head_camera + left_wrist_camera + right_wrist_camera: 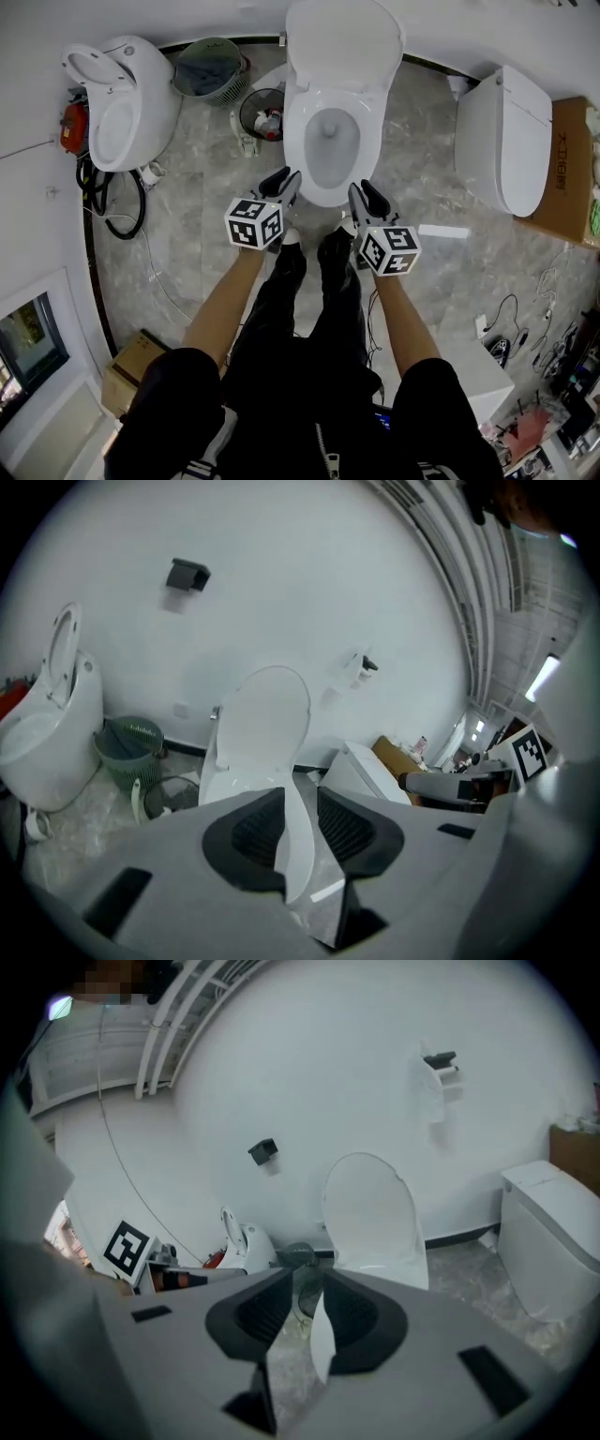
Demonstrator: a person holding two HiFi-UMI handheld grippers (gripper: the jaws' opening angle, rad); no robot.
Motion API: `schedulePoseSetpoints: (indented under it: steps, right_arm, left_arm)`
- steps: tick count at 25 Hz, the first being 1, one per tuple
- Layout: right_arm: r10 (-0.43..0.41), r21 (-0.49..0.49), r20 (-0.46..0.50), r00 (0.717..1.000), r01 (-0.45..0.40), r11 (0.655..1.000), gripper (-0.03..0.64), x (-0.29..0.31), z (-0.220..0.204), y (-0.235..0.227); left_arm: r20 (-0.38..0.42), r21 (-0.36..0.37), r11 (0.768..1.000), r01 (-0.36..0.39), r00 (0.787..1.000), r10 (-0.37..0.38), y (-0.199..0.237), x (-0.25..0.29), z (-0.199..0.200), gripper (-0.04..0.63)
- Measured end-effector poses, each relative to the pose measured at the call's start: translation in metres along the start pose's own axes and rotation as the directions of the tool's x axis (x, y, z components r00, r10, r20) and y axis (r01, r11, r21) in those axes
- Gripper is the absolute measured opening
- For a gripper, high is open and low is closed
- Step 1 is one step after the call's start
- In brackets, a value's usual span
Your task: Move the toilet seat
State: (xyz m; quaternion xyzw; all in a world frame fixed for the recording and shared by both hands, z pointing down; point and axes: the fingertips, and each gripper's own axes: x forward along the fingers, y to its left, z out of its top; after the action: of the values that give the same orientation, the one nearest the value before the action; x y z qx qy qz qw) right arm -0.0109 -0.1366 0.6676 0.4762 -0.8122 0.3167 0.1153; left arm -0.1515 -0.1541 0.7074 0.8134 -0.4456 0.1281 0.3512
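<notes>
The white toilet [330, 141] stands straight ahead, and its seat and lid [343, 42] are raised upright against the wall. My left gripper [286, 185] is at the bowl's front left rim and my right gripper [359, 195] at its front right. In the left gripper view the left gripper [300, 803] stands open; a strip of the white rim [292, 850] shows in the gap, clear of the pads. In the right gripper view the right gripper [307, 1290] is open too, with a white edge [322, 1335] close to its right pad. The raised lid [265, 722] [372, 1208] shows beyond both.
A second toilet [122, 98] stands at the left with cables [122, 202] on the floor beside it. A green basket [208, 67] and a black wire bin [262, 112] sit left of the bowl. Another toilet [506, 136] and a cardboard box [567, 169] are at the right.
</notes>
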Motion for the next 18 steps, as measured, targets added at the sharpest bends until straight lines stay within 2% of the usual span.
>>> schedulePoseSetpoints:
  steps: [2, 4, 7, 10, 13, 15, 17, 18]
  right_arm:
    - [0.000, 0.051, -0.045, 0.999, 0.002, 0.999, 0.111, 0.009, -0.023, -0.010]
    - [-0.005, 0.112, -0.083, 0.997, 0.015, 0.994, 0.133, 0.018, -0.046, -0.023]
    - [-0.009, 0.191, -0.143, 0.990, 0.036, 0.981, 0.162, 0.031, -0.086, -0.043]
    - [-0.007, 0.273, -0.202, 0.979, 0.063, 0.960, 0.189, 0.048, -0.130, -0.066]
    - [-0.004, 0.416, -0.242, 0.970, 0.107, 0.903, 0.212, 0.061, -0.179, -0.087]
    - [-0.009, 0.481, -0.260, 0.965, 0.138, 0.866, 0.221, 0.071, -0.208, -0.102]
    - [-0.002, 0.505, -0.288, 0.958, 0.154, 0.849, 0.221, 0.080, -0.234, -0.112]
    - [0.005, 0.512, -0.304, 0.953, 0.159, 0.844, 0.221, 0.084, -0.247, -0.114]
  left_arm:
    - [-0.029, -0.091, 0.996, -0.013, 1.000, 0.011, 0.015, 0.010, -0.027, 0.148]
    - [-0.054, -0.162, 0.986, -0.030, 0.998, 0.022, 0.029, 0.020, -0.054, 0.152]
    - [-0.082, -0.265, 0.963, -0.049, 0.996, 0.028, 0.049, 0.038, -0.094, 0.215]
    - [-0.100, -0.408, 0.910, -0.075, 0.994, 0.037, 0.070, 0.057, -0.134, 0.276]
    - [-0.134, -0.526, 0.844, -0.107, 0.990, 0.042, 0.088, 0.069, -0.182, 0.302]
    - [-0.161, -0.567, 0.816, -0.108, 0.987, 0.018, 0.094, 0.080, -0.212, 0.307]
    - [-0.186, -0.591, 0.798, -0.114, 0.983, 0.003, 0.100, 0.092, -0.238, 0.324]
    - [-0.190, -0.612, 0.782, -0.121, 0.982, 0.004, 0.104, 0.097, -0.249, 0.324]
